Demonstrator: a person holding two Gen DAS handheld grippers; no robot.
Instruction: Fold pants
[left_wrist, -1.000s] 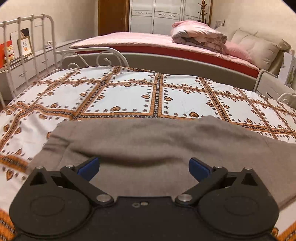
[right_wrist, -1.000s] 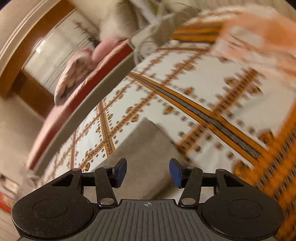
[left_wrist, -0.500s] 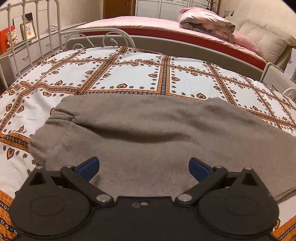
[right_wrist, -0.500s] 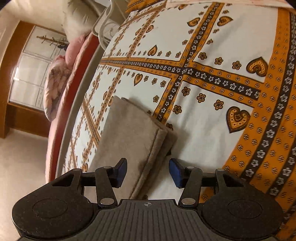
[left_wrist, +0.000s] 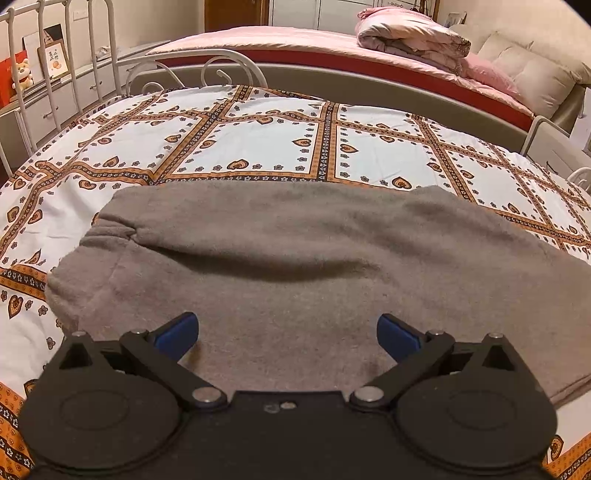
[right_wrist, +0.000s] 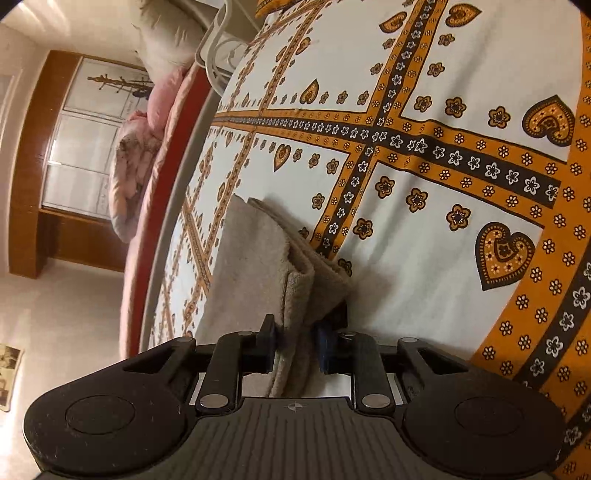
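Grey-brown fleece pants (left_wrist: 295, 251) lie flat across the patterned bedspread (left_wrist: 258, 140), waist end at the left, legs running off to the right. My left gripper (left_wrist: 288, 332) hovers over the near edge of the waist part, jaws wide open, nothing between the blue pads. In the right wrist view the stacked leg ends of the pants (right_wrist: 251, 258) lie on the bedspread (right_wrist: 443, 221). My right gripper (right_wrist: 298, 338), rolled on its side, is closing its jaws, and the pads pinch the layered hem between them.
A white metal bed frame (left_wrist: 184, 70) borders the far side of the bedspread. Behind it stands a pink bed (left_wrist: 295, 40) with a folded quilt (left_wrist: 413, 37) and pillows. A low cabinet (left_wrist: 55, 99) lines the left wall. A wardrobe (right_wrist: 81, 147) shows far left in the right wrist view.
My right gripper sank onto the leg ends and its jaws narrowed from open to pinching the hem. The left gripper tilted downward, so more of the pants shows.
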